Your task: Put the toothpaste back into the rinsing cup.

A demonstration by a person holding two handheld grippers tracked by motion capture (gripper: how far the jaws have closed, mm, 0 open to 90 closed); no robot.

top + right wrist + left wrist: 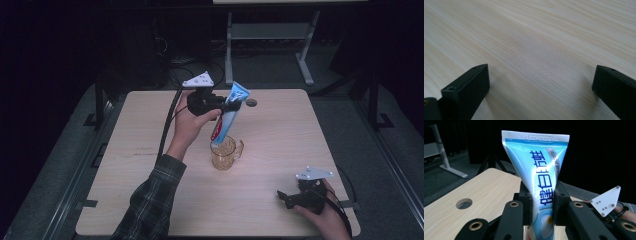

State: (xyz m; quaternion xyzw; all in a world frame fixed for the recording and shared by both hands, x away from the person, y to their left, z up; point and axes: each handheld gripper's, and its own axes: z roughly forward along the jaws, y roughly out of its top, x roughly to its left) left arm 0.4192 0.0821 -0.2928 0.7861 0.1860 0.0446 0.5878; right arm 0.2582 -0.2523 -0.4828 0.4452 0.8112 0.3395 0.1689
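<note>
Left gripper (541, 202) fingers clamped on toothpaste tube (539, 167), cap apparently inside amber mug (223, 153), right gripper (541, 82) fingers wide, empty

Blue-and-white toothpaste tube (229, 114) with dark blue lettering and a red patch near the lower end, held off the table, tilted, crimped flat end up, cap end down inside the mouth of an amber translucent handled mug (224, 153) standing upright near mid-table, handle to the right.
</note>
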